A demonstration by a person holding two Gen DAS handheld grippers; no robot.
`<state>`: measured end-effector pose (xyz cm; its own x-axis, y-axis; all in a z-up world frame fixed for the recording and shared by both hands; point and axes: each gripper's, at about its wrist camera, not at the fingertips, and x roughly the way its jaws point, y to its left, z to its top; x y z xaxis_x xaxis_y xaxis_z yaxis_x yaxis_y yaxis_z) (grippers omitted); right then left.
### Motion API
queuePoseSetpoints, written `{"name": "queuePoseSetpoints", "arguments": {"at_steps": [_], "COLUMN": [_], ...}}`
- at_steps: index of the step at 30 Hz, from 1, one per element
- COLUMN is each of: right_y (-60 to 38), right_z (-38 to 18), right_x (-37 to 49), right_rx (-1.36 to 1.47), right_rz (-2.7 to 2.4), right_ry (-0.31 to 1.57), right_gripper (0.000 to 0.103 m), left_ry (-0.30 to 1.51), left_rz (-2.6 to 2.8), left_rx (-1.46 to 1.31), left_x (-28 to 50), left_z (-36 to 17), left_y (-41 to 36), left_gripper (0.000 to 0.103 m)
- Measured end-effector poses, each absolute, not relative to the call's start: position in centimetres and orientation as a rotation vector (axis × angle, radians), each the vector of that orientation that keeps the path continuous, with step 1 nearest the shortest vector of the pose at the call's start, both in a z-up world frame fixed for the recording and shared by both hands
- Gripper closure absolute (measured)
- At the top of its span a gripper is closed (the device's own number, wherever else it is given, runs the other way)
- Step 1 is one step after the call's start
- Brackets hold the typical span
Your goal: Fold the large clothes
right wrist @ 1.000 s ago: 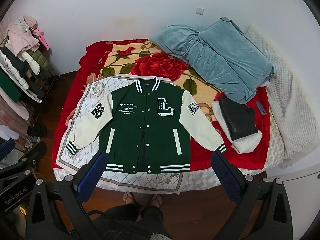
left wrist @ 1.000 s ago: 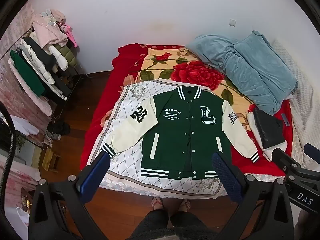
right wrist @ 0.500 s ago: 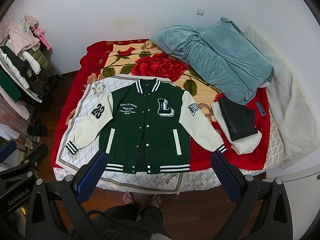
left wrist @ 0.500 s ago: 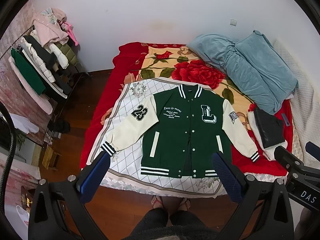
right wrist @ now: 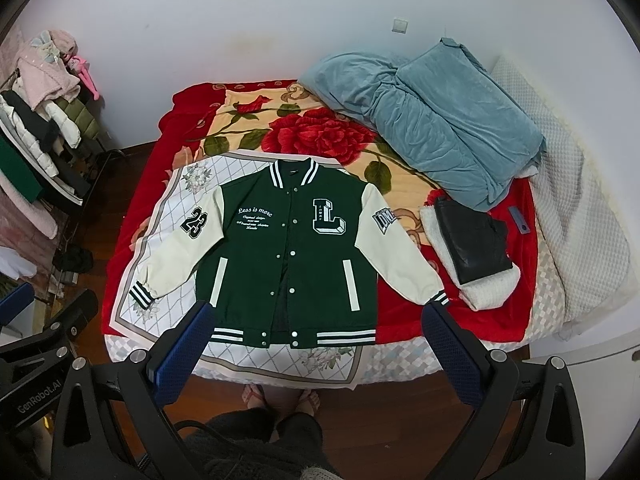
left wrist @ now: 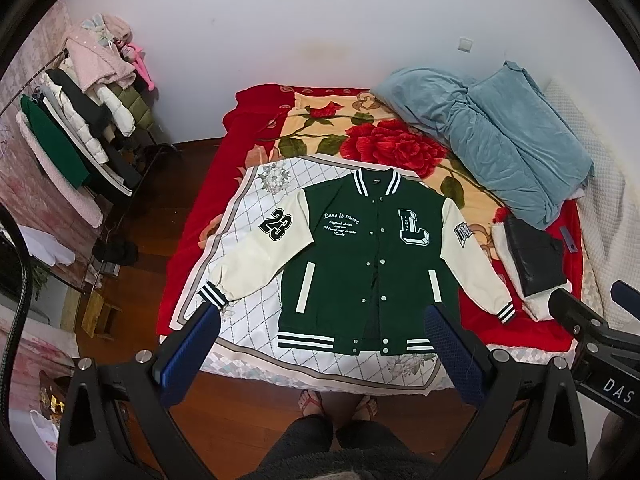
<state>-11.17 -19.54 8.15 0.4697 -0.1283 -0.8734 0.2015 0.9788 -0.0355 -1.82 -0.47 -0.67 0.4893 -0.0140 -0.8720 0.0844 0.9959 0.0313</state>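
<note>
Hovering above the near edge of the bed, the left gripper (left wrist: pixel 320 344) has its two blue padded fingers (left wrist: pixel 188 354) spread wide, grasping nothing. The right gripper (right wrist: pixel 316 344) is in the same state, jaws released and empty, beside the left one.

Below and between the fingers lies the green varsity jacket with cream sleeves (left wrist: pixel 372 264) (a white letter L on the chest, the number 23 on one sleeve). It is spread flat, front side up, snaps closed, collar toward the wall, both sleeves stretched outward and down. Most of it rests on a white quilted cloth with a grey diamond pattern (left wrist: pixel 248 280), while one sleeve reaches onto the red blanket with large rose print (right wrist: pixel 320 136).

Further back, a crumpled blue-grey velvet blanket (right wrist: pixel 440 120) is piled near the wall. A folded black garment on a white fluffy one (right wrist: pixel 472 248) sits just beside the jacket's cuff. A rack of hanging clothes (left wrist: pixel 80 132) stands apart on the wooden floor (left wrist: pixel 132 216).
</note>
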Motion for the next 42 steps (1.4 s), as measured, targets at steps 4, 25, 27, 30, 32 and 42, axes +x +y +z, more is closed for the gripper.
{"name": "queuePoseSetpoints", "arguments": {"at_steps": [4,25,27,30,32,42], "right_y": [-19.8,-20.3,-20.5,-20.0,-20.0,-20.1], "right_z": [8.6,9.6,9.8,9.7,9.7,9.7], "right_x": [-11.4,-11.2,-11.2,-11.4,-11.4,-11.5], "right_rx": [0.076,0.071,0.073,0.071,0.069,0.069], "right_rz": [-0.203,-0.202,-0.202,-0.202,-0.202,-0.201], "right_ry": [1.062,1.059,1.059,1.058,1.058,1.056], "right_gripper": [0.0,0.0,0.0,0.0,0.0,0.0], "left_ry": [1.057,1.059,1.058,1.058,1.059,1.057], "left_rz": [-0.057,-0.063,-0.062,-0.061,-0.061,-0.061], "left_rx": [0.073,0.073,0.072,0.071,0.069,0.069], "left_x": [-1.6,-1.2,-1.1,-1.0,-0.9,-1.2], "left_z": [-0.7,-0.5,-0.5,-0.5,-0.4,-0.5], "left_y": [-0.5,-0.3,-0.2,-0.2,-0.2,-0.5], "left_gripper": [0.0,0.0,0.0,0.0,0.0,0.0]}}
